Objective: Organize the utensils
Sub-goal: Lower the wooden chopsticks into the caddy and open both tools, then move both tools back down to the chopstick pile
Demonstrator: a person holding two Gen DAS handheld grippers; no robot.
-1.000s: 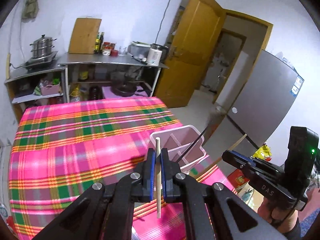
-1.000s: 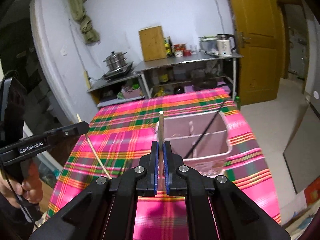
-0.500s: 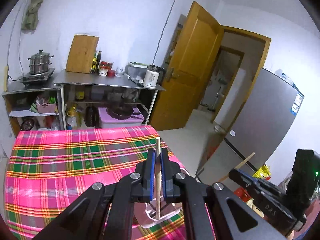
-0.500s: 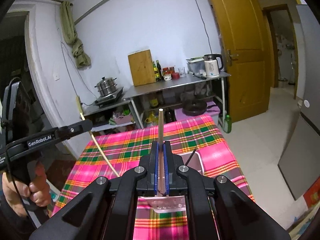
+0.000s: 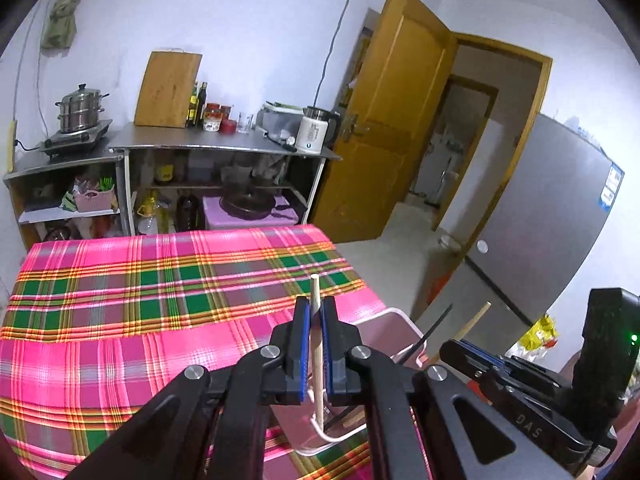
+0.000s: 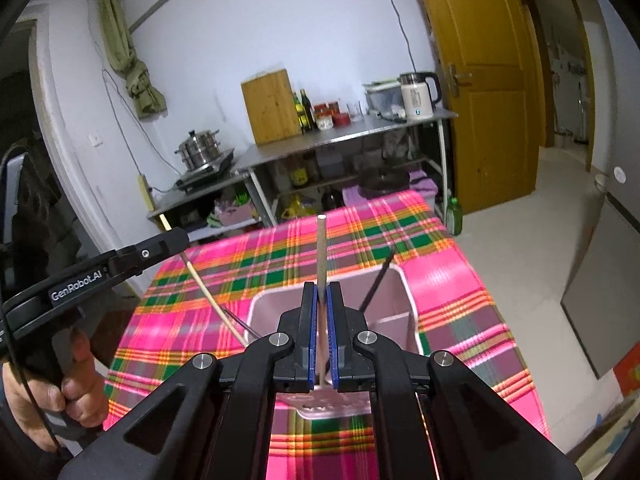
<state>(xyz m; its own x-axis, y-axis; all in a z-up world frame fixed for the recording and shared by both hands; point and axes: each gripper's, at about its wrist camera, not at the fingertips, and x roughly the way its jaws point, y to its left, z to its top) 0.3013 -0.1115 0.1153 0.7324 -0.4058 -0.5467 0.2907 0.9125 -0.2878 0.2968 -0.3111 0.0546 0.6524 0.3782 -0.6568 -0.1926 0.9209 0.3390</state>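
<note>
Two chopsticks remain clamped: left gripper (image 5: 315, 344) and right gripper (image 6: 322, 328) above bin (image 6: 404, 280), lower centre; black one (image 6: 378, 280) inside.

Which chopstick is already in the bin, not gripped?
The black chopstick, leaning in the pink bin. The two pale wooden ones are clamped in the left gripper and right gripper.

Tablecloth (image 5: 120, 320) pink, green and yellow plaid; bin (image 6: 396, 284) pale pink; door (image 5: 396, 128) yellow-brown; gripper pads (image 6: 333, 344) blue.

Left claw (image 5: 315, 312) and right claw (image 6: 321, 292) both clamped tight, angled downward; hand (image 6: 48, 404) gripped left handle.
</note>
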